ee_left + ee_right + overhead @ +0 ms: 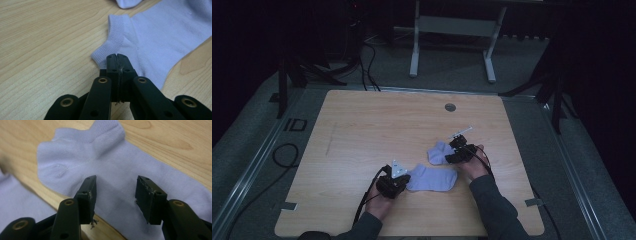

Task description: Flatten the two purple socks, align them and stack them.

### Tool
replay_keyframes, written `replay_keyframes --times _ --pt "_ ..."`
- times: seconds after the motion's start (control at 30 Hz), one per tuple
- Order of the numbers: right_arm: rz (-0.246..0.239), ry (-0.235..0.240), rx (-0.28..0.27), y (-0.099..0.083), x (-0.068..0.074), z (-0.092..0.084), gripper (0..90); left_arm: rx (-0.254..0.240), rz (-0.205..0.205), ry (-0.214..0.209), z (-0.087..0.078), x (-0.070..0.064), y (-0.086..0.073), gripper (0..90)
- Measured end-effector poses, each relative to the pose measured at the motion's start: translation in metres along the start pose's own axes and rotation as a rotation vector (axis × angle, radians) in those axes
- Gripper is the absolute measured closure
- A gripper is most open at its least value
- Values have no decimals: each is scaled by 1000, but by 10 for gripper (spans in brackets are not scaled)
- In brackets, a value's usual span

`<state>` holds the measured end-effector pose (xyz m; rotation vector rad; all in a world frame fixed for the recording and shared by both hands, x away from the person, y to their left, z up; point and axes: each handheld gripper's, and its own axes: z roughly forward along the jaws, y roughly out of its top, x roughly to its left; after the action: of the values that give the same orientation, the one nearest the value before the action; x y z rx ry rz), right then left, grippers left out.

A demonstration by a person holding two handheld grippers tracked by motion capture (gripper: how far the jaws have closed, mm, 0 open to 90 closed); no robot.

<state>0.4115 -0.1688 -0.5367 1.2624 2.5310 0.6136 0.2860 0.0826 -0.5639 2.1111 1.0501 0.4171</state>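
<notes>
Two lavender ankle socks lie on the wooden table [362, 130]. The near sock [434, 179] [155, 37] lies flat, with its cuff toward my left gripper [404, 177] [117, 57]. That gripper's jaws are pressed together at the cuff's corner, pinching the fabric edge. The far sock [438, 152] [107, 162] lies just beyond it. My right gripper [452, 155] [116, 192] hovers open over the far sock's middle, its pads apart and off the cloth. A corner of the far sock [127, 2] also shows in the left gripper view, and part of the near sock [15, 197] in the right gripper view.
A round grommet hole [450, 107] sits near the table's far edge. Beyond the table stands a white desk frame [452, 25]. Black cables [284, 155] lie on the floor at the left. Bare wood stretches across the table's left half.
</notes>
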Motion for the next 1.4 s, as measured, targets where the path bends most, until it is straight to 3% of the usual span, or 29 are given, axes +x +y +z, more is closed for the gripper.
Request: replay_keyframes --times 0.13,0.23,0.33,0.47,0.53,0.67,0.9,1.0,1.23,1.4 --pt "-121 22 -18 3 5 -3 502 -1 -1 0 0 0 0 894" --pt "-240 48 -46 7 12 -6 511 -2 -1 -1 0 0 0 894" --pt "-336 48 -41 13 18 -5 513 -2 -2 0 0 0 0 894" --pt "-376 74 -20 20 20 0 504 -1 0 -2 0 0 0 893" --pt "-366 86 19 22 19 6 484 -1 2 -2 0 0 0 892" --pt "-237 151 54 27 8 12 446 -2 0 -1 0 0 0 891" --pt "-167 105 89 35 13 15 459 -7 -1 5 0 -1 -1 879" --pt "-124 82 94 38 13 15 525 -8 -6 1 0 -1 -1 874" --pt "-62 40 81 40 9 15 843 -8 -6 -6 0 -1 -1 851" --pt "17 103 53 36 -1 14 860 -8 -12 -16 0 -1 -1 835"
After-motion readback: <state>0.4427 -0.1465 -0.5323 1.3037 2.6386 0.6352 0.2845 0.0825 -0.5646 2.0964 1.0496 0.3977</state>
